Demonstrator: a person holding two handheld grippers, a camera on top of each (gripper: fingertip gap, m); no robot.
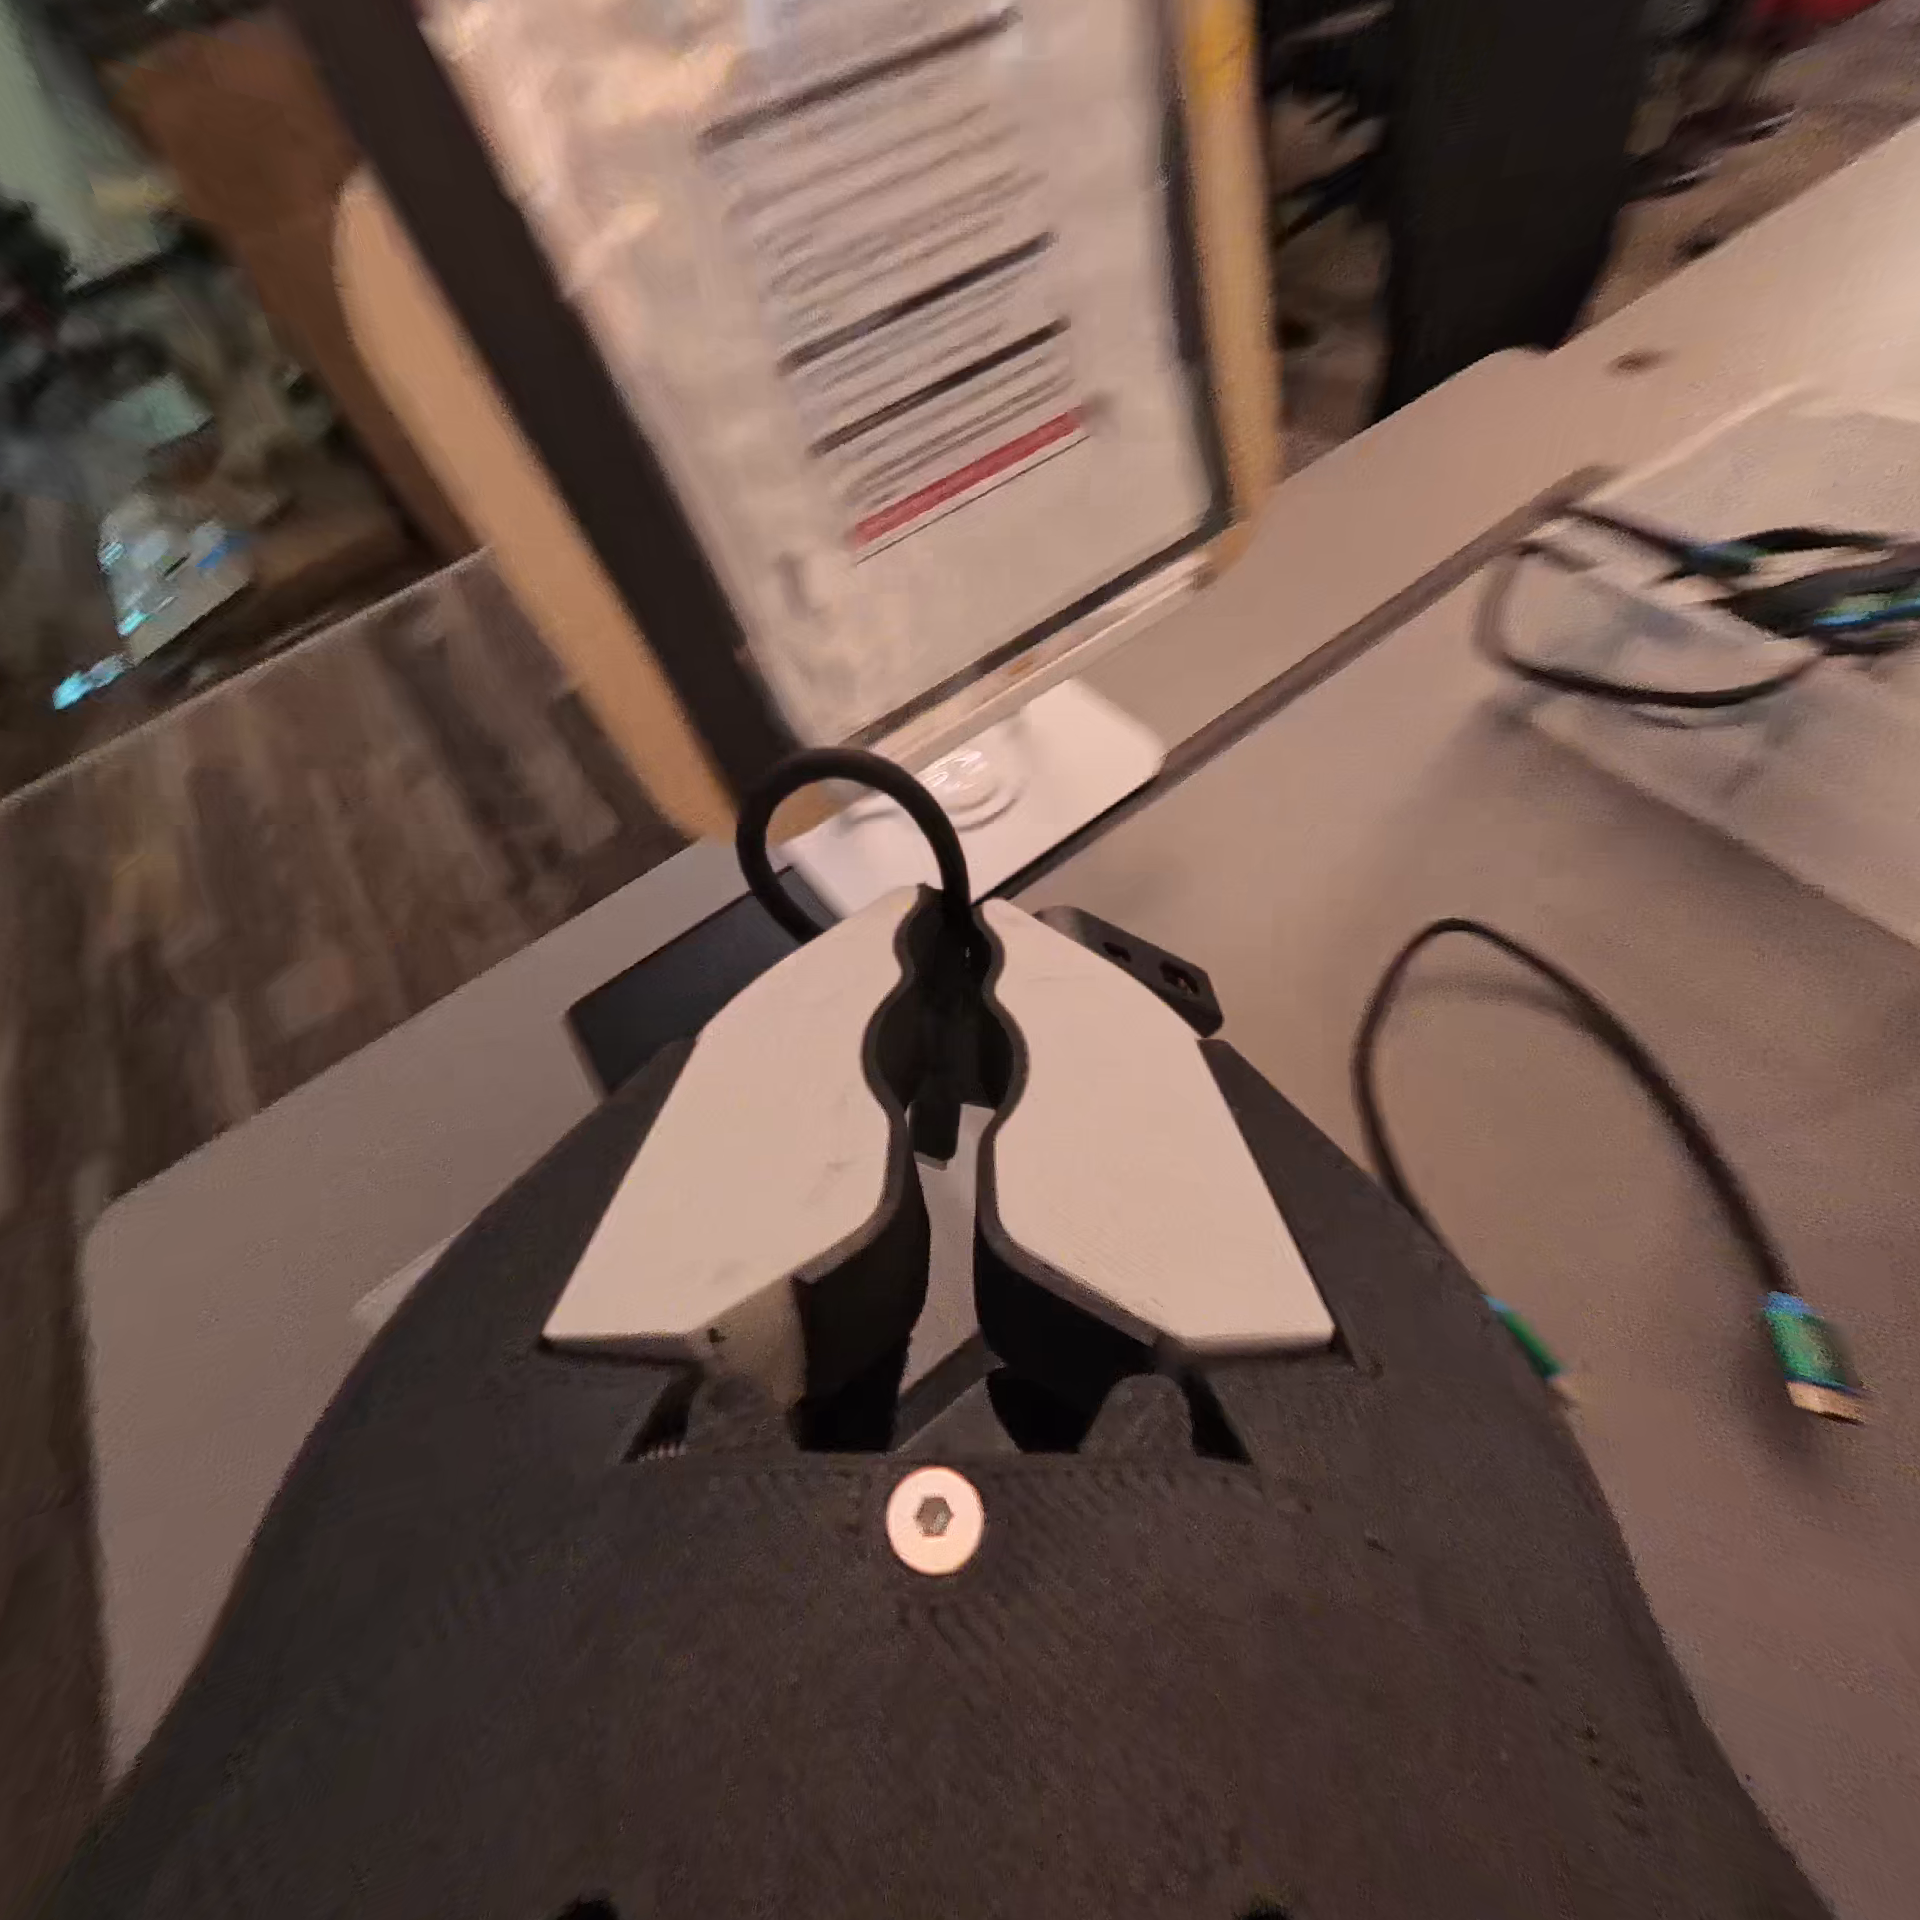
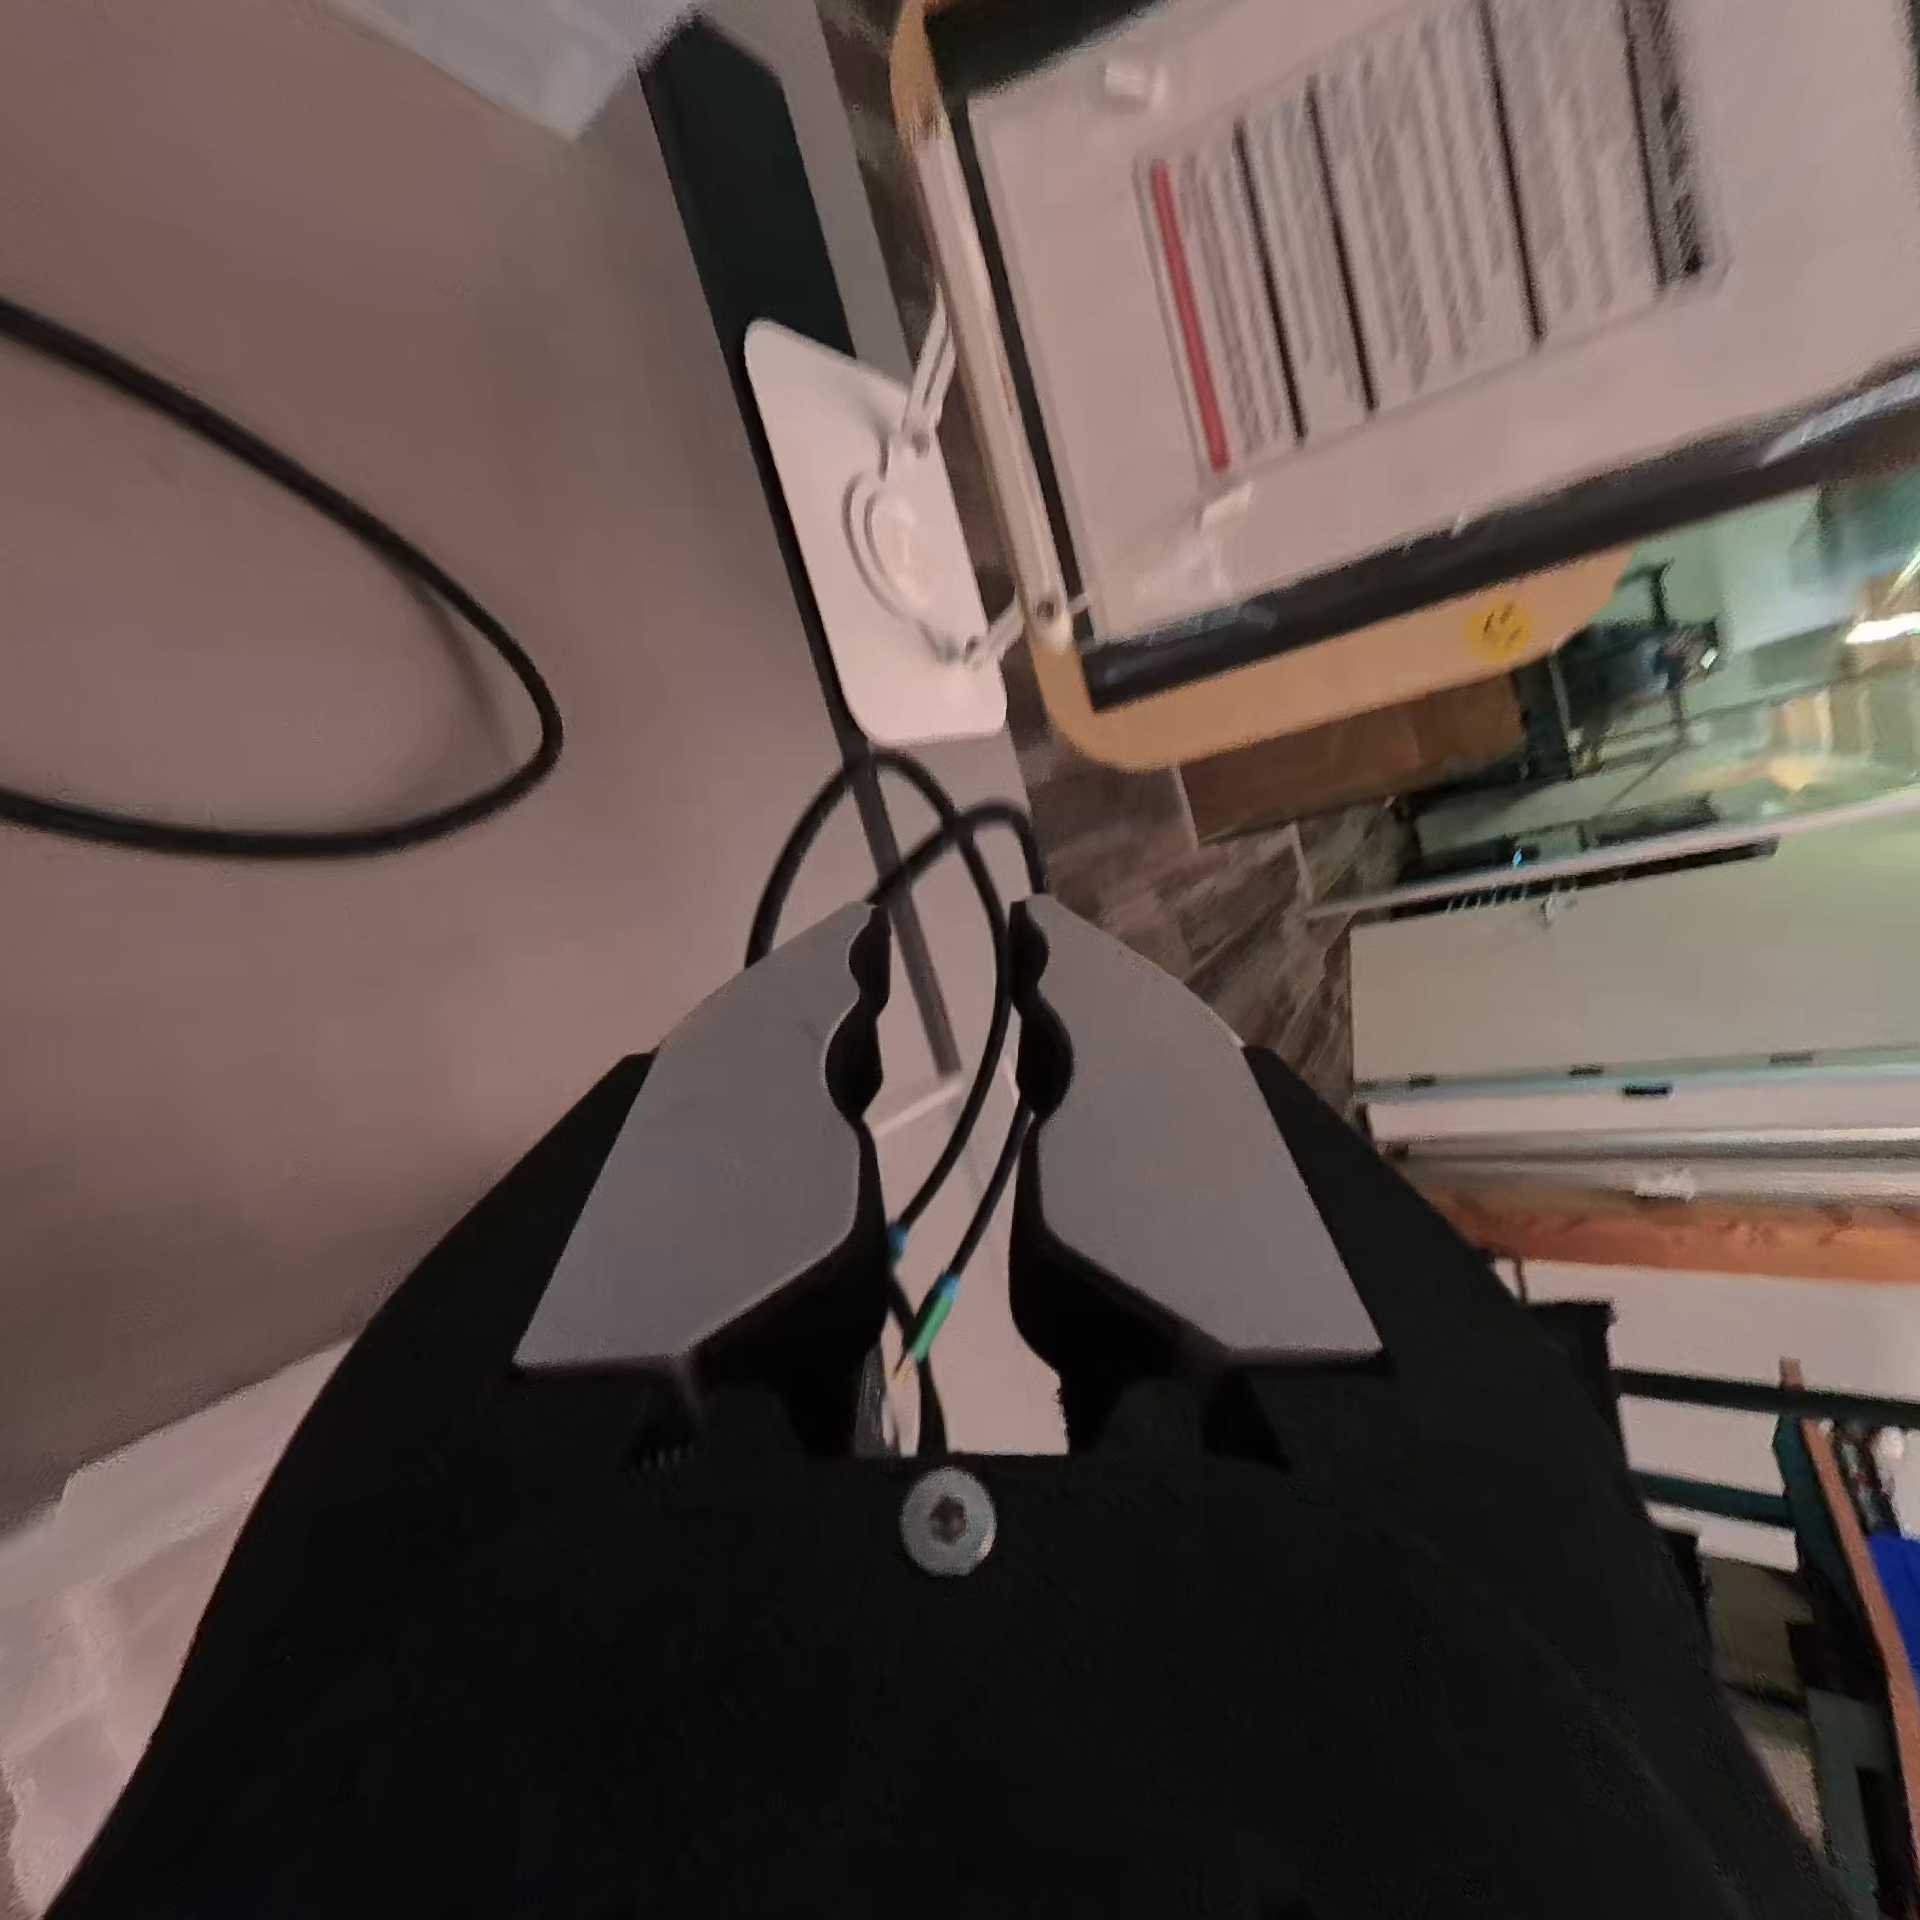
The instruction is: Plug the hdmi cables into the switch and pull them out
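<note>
My left gripper is shut on a black HDMI cable, which loops up above the fingertips. The black switch lies on the table right behind the fingers, mostly hidden, with two ports showing on its right end. Another black HDMI cable with a green-blue plug lies loose on the table to the right. My right gripper is open. Two thin black cables with green-blue plug ends show in the gap between its fingers; I cannot tell if they touch the fingers.
A printed sheet in a clear upright holder stands on a white base beyond the switch; it also shows in the right wrist view. A bundle of cables lies far right. A black cable loop lies on the table. The table's edge drops to a wood floor on the left.
</note>
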